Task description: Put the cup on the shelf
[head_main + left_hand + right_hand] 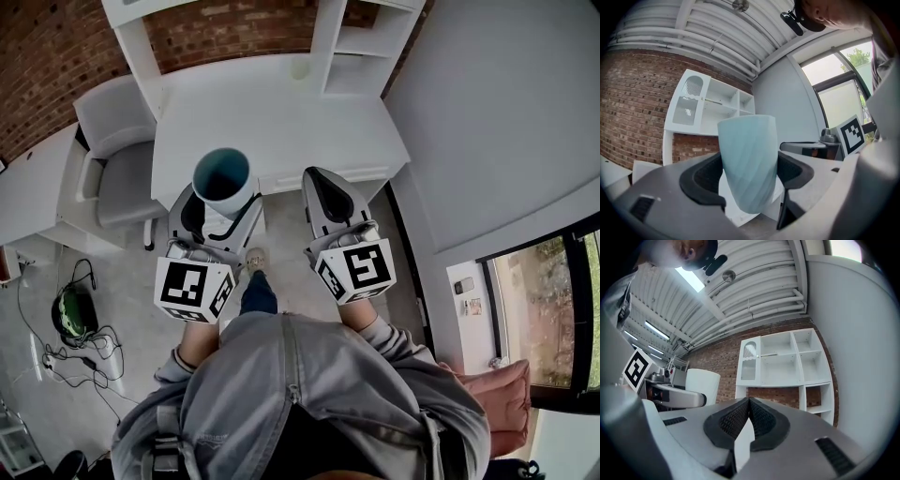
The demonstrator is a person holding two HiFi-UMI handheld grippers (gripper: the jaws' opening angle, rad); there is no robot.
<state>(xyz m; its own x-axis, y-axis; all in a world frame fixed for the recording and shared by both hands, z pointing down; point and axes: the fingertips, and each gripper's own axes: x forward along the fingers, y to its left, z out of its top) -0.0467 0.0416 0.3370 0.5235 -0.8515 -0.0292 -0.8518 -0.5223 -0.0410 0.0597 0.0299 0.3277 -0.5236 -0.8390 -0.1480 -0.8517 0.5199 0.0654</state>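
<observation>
Here's the head view, looking steeply down. The left gripper [221, 212] sits left of centre, and in it stands the pale blue ribbed plastic cup [222, 178], upright, with its open mouth facing up at the camera. In the left gripper view the left gripper [750, 174] has its dark padded jaws spread wide, one pressed on each side of the cup [749, 164]. That's a firm hold around the lower body. The cup fills the middle of that frame, leaning a touch.

Over to the right gripper [317, 180], just right of centre in the head view, alongside the left one and apart from it. In the right gripper view the right gripper [749, 409] has its black textured pads brought together with nothing between them.

Both grippers hang over the floor in front of the white rectangular desk [272, 122], which takes up the upper middle of the head view. The white open-compartment shelf unit [361, 45] rises at the desk's far edge, top right of centre. It also shows ahead of both grippers, upper left in the left gripper view [712, 105] and centre right in the right gripper view [785, 362]. It backs onto a red brick wall [717, 363].

A grey padded office chair [117, 159] stands at the desk's left end, in the upper left. The cup is well apart from the shelf.
</observation>
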